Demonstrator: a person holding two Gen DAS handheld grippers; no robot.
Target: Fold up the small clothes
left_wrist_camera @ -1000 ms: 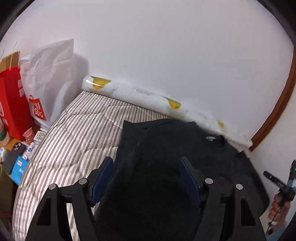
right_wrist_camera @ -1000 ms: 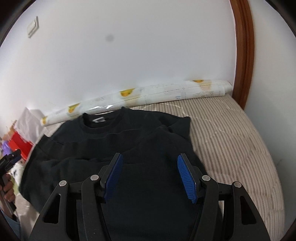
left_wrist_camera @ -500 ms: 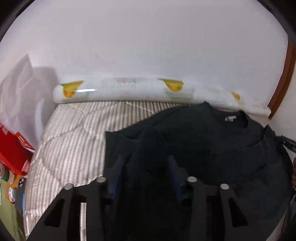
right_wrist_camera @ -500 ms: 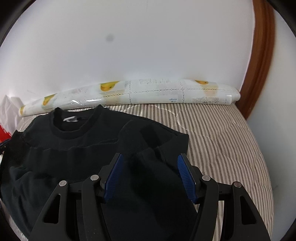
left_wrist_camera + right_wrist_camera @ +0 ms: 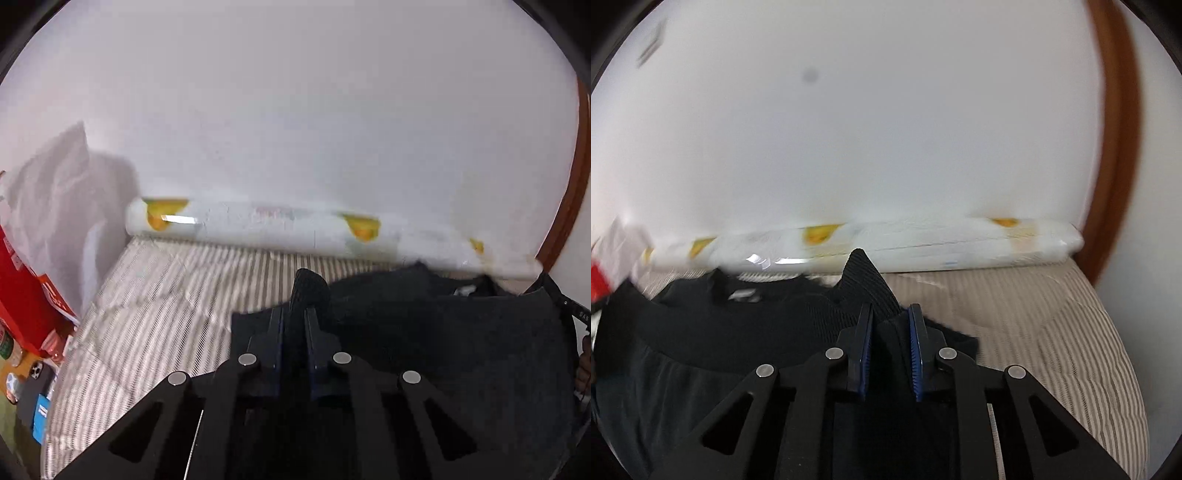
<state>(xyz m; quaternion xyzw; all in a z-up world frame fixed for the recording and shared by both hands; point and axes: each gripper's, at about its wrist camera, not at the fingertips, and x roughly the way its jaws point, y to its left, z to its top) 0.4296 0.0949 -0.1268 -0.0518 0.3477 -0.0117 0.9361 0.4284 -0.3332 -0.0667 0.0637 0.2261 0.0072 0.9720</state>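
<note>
As both grippers close on a black sweatshirt (image 5: 746,332) spread across a striped bed (image 5: 1052,325), the folding of this small garment stands at its gripping step. The left gripper (image 5: 294,314) has shut on a peak of dark fabric, seemingly at the sleeve on its side, with cloth bunched up past its fingers (image 5: 275,332). The right gripper (image 5: 889,321) is closing on a matching peak, its blue-padded fingers (image 5: 916,343) pinching a ridge of ribbed knit that stands up between them.

The sweatshirt lies on the mattress with its neckline and white label (image 5: 742,295) toward the wall. Its body spreads between the two grippers, largely flat.

Judging by this, the next move calls for lifting both pinched points together and carrying them inward over the body of the garment, keeping the two hands level so the fold line runs straight. Knit this soft may sag or slip from a thin pinch, so a steady draw would serve better than a quick one.

Against the white wall (image 5: 295,110) at the far edge of the bed rests a long white roll printed with yellow shapes (image 5: 258,229). A white bag (image 5: 55,206) and a red bag (image 5: 22,288) stand at the left side, with a phone (image 5: 37,384) and oddments below them. Brown wooden trim (image 5: 1115,147) rises on the right.
</note>
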